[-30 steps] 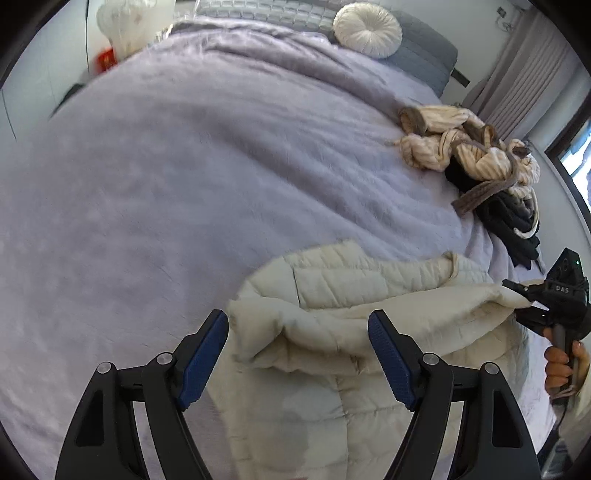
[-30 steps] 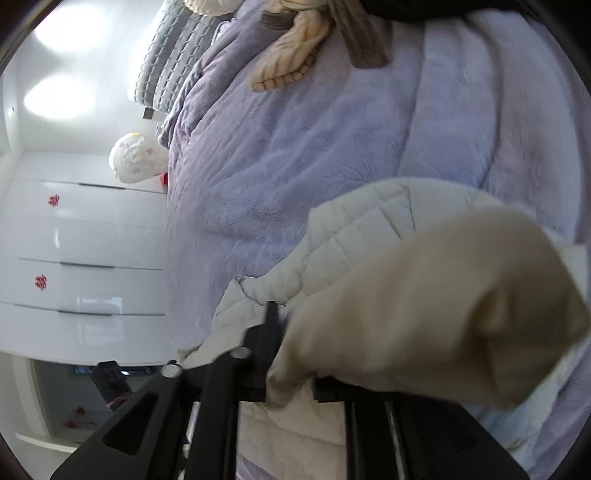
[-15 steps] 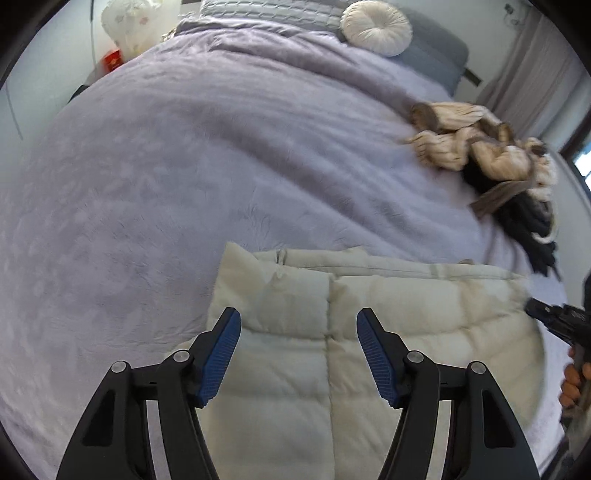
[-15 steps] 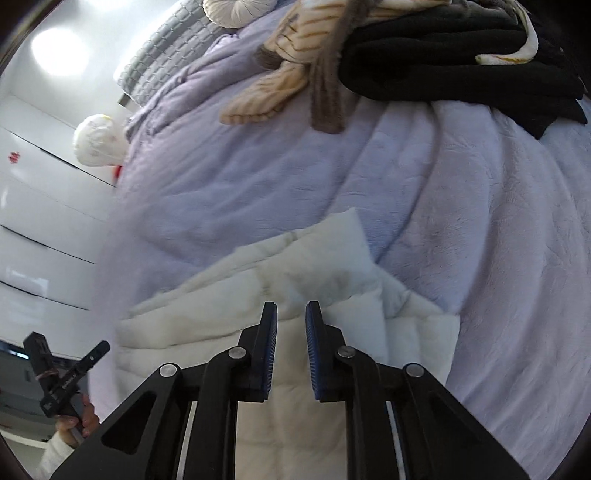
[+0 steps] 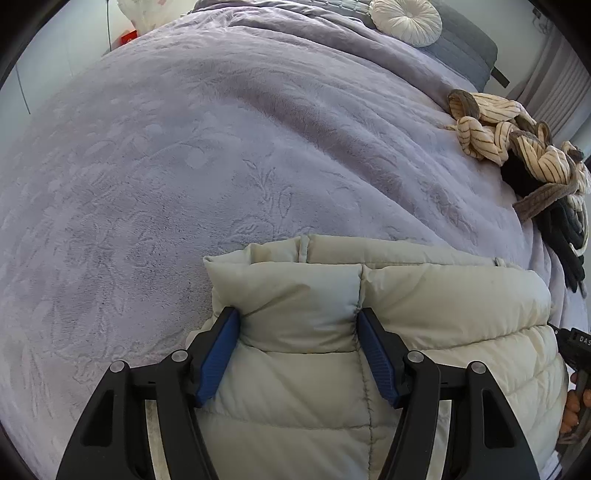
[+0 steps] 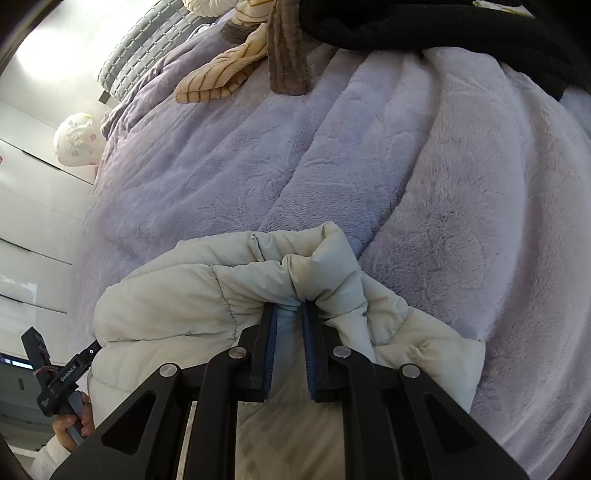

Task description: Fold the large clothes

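Basically both grippers sat at the near edge of the bed, pointing steeply down onto the cream puffer jacket (image 5: 436, 295). Left gripper (image 5: 298, 325) had its blue pads (image 5: 376, 358) straddling one puffy quilted panel near the jacket's left corner; jaws stood fairly wide, pads touching the fabric on both sides, dimpling it slightly. I couldn't tell whether that was a real clamp or just contact. Right gripper (image 6: 289, 314) was nearly shut, jaws having just been closing, with a bunched ridge of the jacket's right end pinched between the pads and fabric puckering out ahead of the tips.

Jacket lay folded over on the lavender blanket (image 5: 184, 166), long axis running crosswise, left to right between the two hands, folded top edge facing away toward the headboard. So each hand had its own end, left nearer the left corner, right nearer the right corner, and neither had to cross over. My guess: the next fold would go along or across that axis.

Further out, well apart from the jacket, a heap of striped clothes (image 5: 509, 136) and black clothes (image 6: 424, 26) sat on the right side. Beyond that was a round white cushion (image 5: 404, 18) at the headboard.
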